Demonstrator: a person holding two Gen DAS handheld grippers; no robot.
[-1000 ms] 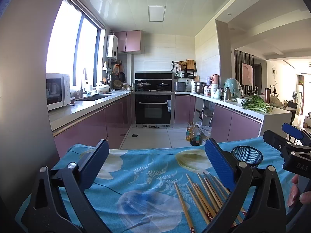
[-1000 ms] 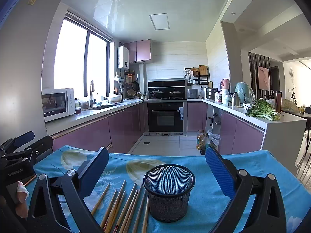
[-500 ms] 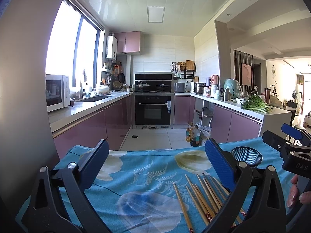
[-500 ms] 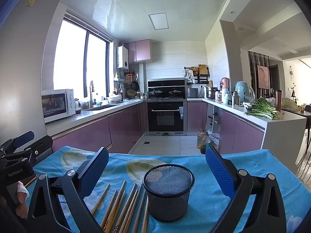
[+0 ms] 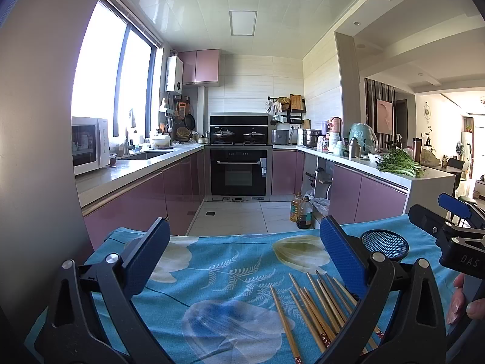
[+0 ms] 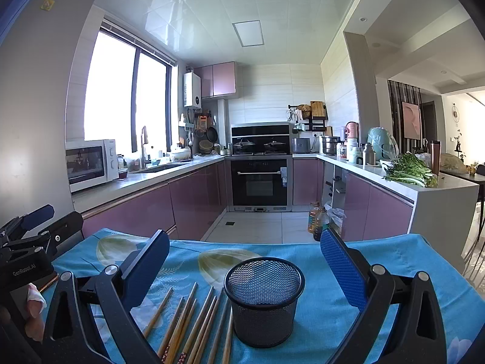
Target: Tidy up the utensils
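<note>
Several wooden chopsticks (image 5: 315,309) lie side by side on the blue floral tablecloth (image 5: 224,273); they also show in the right wrist view (image 6: 194,321). A black mesh cup (image 6: 263,300) stands upright just right of them, seen also in the left wrist view (image 5: 385,244). My left gripper (image 5: 242,257) is open and empty, above the cloth left of the chopsticks. My right gripper (image 6: 244,265) is open and empty, with the cup between its fingers' line of sight. Each gripper shows at the other view's edge.
The table's far edge drops to a tiled kitchen floor (image 5: 236,215). Oil bottles (image 5: 301,212) stand on the floor beyond. Purple cabinets, an oven (image 5: 239,170) and counters with a microwave (image 5: 89,144) and greens (image 5: 397,165) lie further back.
Both views have shifted very slightly; the grippers stay open and nothing on the table has moved.
</note>
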